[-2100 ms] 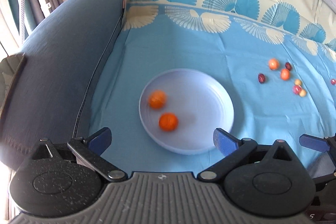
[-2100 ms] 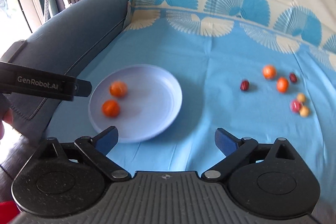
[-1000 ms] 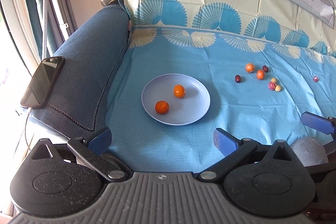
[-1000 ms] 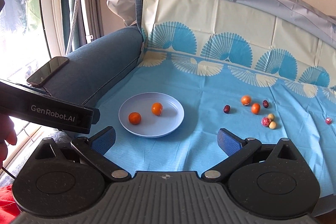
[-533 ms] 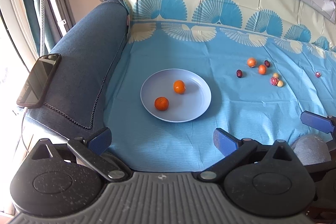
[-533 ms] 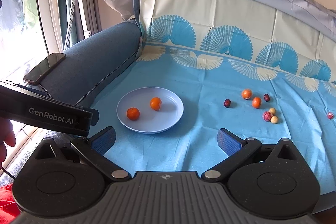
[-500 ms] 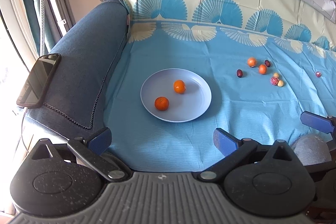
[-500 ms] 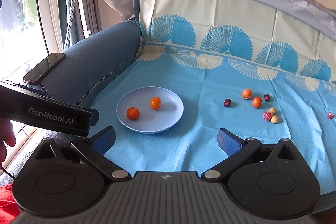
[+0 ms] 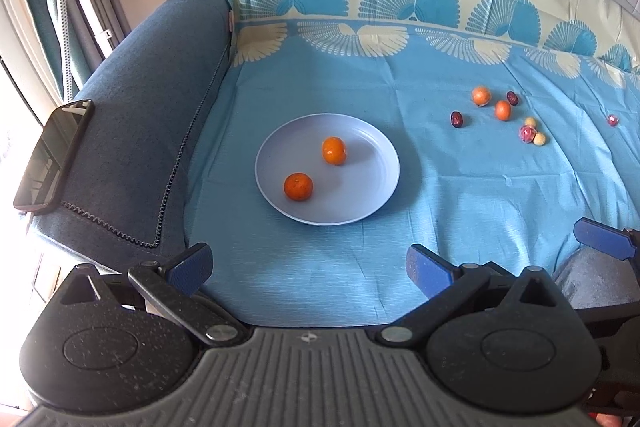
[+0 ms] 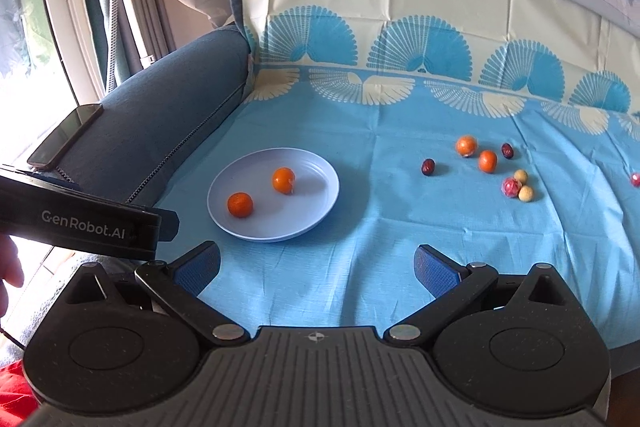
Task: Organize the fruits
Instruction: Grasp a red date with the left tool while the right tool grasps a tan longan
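A pale blue plate (image 9: 372, 203) (image 10: 316, 211) lies on the blue cloth with two oranges in it, one near the front left (image 9: 298, 187) (image 10: 240, 205) and one behind it (image 9: 334, 150) (image 10: 283, 180). To the right on the cloth lie two more oranges (image 9: 481, 95) (image 10: 487, 161), two dark red fruits (image 9: 456, 119) (image 10: 427, 167), a pink one (image 10: 509, 187) and two small yellow ones (image 10: 525, 193). My left gripper (image 9: 308, 263) is open and empty, short of the plate. My right gripper (image 10: 316, 267) is open and empty, also held back.
A blue sofa armrest (image 9: 132, 131) runs along the left with a black phone (image 9: 52, 155) on it. The left gripper's body (image 10: 80, 223) crosses the right wrist view at the left. One small red fruit (image 9: 612, 119) lies alone at the far right.
Both grippers pulled back and up from the plate about two seconds ago, then eased slightly forward. The two oranges in the plate have come to rest. Both grippers stay open.
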A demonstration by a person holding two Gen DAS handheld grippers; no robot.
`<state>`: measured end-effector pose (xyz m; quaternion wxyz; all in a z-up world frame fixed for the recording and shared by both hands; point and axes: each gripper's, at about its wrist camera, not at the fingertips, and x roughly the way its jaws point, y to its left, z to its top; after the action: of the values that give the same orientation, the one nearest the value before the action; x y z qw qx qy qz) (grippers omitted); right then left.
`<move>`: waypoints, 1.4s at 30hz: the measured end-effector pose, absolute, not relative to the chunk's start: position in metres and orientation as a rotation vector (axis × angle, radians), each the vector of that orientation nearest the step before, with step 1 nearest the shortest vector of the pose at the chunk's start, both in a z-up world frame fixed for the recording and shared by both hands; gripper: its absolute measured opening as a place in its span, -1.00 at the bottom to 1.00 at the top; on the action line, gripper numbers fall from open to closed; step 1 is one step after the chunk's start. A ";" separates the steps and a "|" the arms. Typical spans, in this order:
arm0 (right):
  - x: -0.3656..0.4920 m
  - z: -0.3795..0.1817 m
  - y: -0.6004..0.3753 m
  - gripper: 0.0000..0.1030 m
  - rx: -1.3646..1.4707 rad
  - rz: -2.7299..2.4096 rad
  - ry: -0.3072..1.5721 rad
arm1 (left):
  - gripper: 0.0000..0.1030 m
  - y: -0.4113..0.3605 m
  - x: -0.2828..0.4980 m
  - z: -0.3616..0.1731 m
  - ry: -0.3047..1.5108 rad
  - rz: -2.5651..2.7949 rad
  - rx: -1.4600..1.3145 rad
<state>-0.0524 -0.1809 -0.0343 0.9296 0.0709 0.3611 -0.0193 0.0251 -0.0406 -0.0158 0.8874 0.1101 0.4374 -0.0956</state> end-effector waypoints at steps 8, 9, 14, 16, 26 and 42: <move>-0.042 -0.065 -0.245 0.99 0.218 -0.283 0.742 | 0.99 -0.092 0.069 -0.029 0.939 -0.265 0.252; -0.040 -0.071 -0.261 0.99 0.234 -0.349 0.740 | 0.99 -0.101 0.076 -0.032 0.934 -0.273 0.252; -0.018 -0.104 -0.337 0.99 0.311 -0.584 0.745 | 0.99 -0.156 0.124 -0.056 0.956 -0.320 0.244; -0.001 -0.120 -0.363 0.99 0.316 -0.644 0.748 | 0.99 -0.180 0.147 -0.070 0.955 -0.332 0.237; 0.119 -0.220 -0.446 0.91 0.149 -0.707 0.818 | 0.99 -0.296 0.261 -0.169 0.998 -0.361 0.350; 0.116 -0.218 -0.457 -0.44 0.115 -0.715 0.702 | -0.60 -0.318 0.264 -0.173 0.981 -0.518 0.328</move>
<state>0.1163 -0.4571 -0.2180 0.8755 0.0549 0.3362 -0.3427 0.2638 -0.3181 -0.1728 0.8373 0.1550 0.4638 -0.2446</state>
